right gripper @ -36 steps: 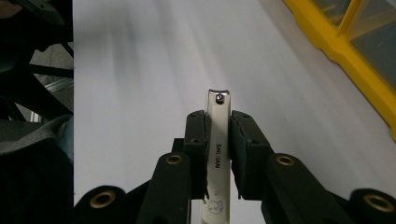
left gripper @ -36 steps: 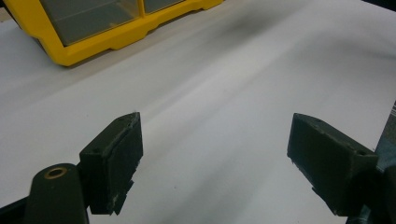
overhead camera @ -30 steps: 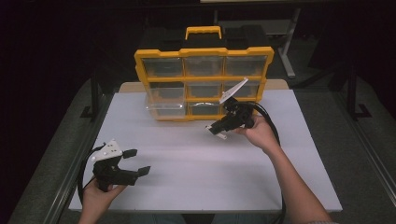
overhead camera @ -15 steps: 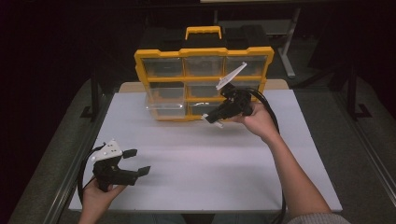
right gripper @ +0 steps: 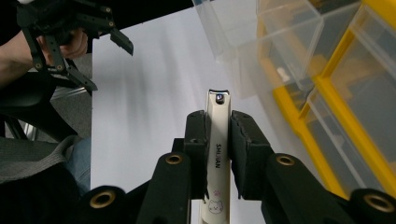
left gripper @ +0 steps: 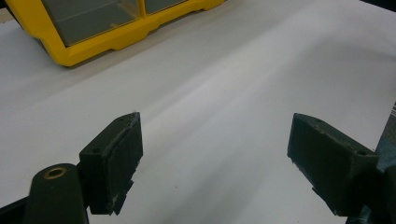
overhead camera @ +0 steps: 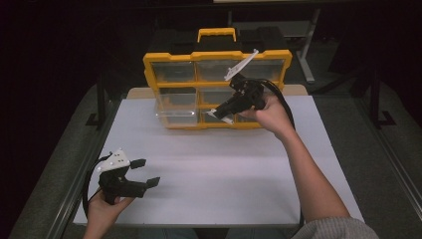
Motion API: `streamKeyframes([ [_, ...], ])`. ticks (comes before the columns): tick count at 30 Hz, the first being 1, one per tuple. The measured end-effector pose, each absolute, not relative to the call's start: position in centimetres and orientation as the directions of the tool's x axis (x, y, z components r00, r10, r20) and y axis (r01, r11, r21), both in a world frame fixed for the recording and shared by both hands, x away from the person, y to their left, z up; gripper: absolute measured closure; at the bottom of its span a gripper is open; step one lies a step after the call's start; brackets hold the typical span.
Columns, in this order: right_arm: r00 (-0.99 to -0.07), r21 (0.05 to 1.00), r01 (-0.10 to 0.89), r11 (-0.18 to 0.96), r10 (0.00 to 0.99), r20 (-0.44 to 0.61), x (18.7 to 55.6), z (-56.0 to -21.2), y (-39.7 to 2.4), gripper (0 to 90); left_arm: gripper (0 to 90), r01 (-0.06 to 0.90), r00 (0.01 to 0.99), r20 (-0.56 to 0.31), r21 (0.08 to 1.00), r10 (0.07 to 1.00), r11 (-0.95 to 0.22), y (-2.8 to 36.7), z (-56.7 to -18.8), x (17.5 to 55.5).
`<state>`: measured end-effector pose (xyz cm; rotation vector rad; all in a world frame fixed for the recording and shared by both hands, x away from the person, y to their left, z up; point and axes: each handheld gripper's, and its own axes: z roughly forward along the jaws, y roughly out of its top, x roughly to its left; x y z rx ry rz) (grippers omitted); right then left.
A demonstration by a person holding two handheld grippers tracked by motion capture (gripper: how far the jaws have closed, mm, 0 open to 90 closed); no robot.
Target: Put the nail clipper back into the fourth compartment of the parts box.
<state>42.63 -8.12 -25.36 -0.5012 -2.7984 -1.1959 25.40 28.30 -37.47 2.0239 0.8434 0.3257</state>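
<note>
A yellow organizer with clear drawers stands upright at the back of the white table. Its lower left drawer is pulled out toward me. My right gripper hovers in front of the organizer's lower middle, shut on a silver nail clipper. In the right gripper view the nail clipper stands lengthwise between the jaws of the right gripper, with the pulled-out drawer ahead of its tip. At the table's near left my left gripper rests open with nothing between its fingers.
The organizer's yellow base lies ahead of the left gripper across bare white table. From the right gripper view the left gripper and its hand sit past the table's far edge. Dark floor and table legs surround the table.
My right hand has risen with the nail clipper, from near the table to the front of the organizer's middle drawers. The left gripper has stayed put.
</note>
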Motion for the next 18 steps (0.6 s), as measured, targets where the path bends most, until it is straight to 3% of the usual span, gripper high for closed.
streamKeyframes([
  [18,-0.957,0.698,0.279,0.66,0.253,0.143,43.9,-22.7,-5.5,76.0,17.6,0.435,0.735,-0.085,0.82,0.673,-0.372,28.3,-37.6,25.6],
])
